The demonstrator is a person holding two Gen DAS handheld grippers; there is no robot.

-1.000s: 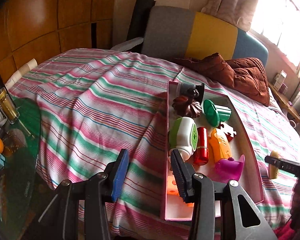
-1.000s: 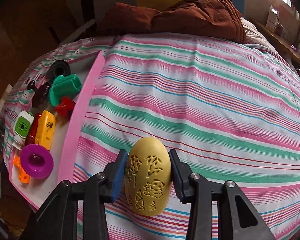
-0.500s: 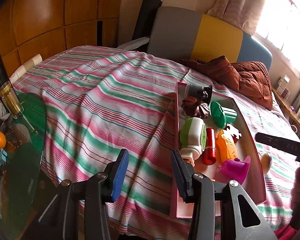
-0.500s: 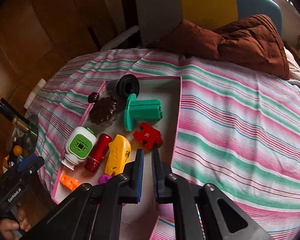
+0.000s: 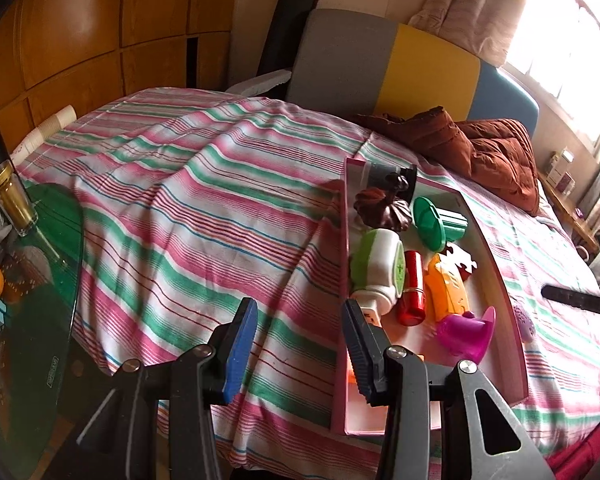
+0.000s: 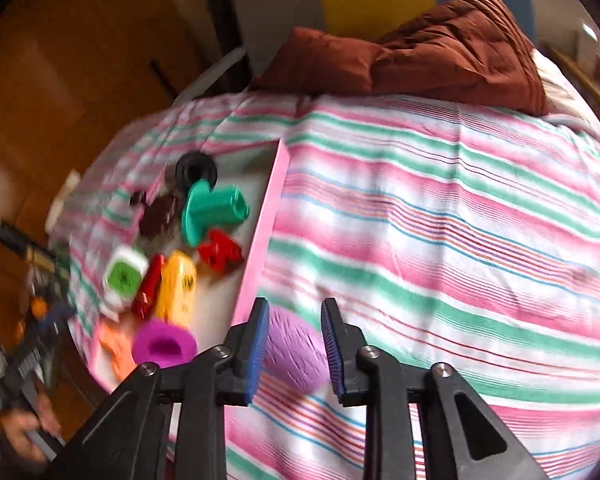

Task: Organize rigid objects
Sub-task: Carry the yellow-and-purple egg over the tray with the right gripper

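Bedspread (image 5: 188,216): white with pink, green, blue and red stripes. Tray (image 6: 260,240): pink walls, pale floor. Contents: green spool (image 5: 440,222), red cylinder (image 5: 414,288), orange block (image 5: 446,292), magenta cup (image 5: 466,334), white-and-green bottle (image 5: 376,268), dark brown moulded piece (image 5: 384,208). Egg (image 6: 294,350) on the bedspread: purple, ridged. Quilt (image 6: 440,56): rust brown.

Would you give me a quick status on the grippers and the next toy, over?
Left gripper open, empty. Right gripper just opening, purple egg ahead, not gripped. Egg on bedspread beside tray wall.
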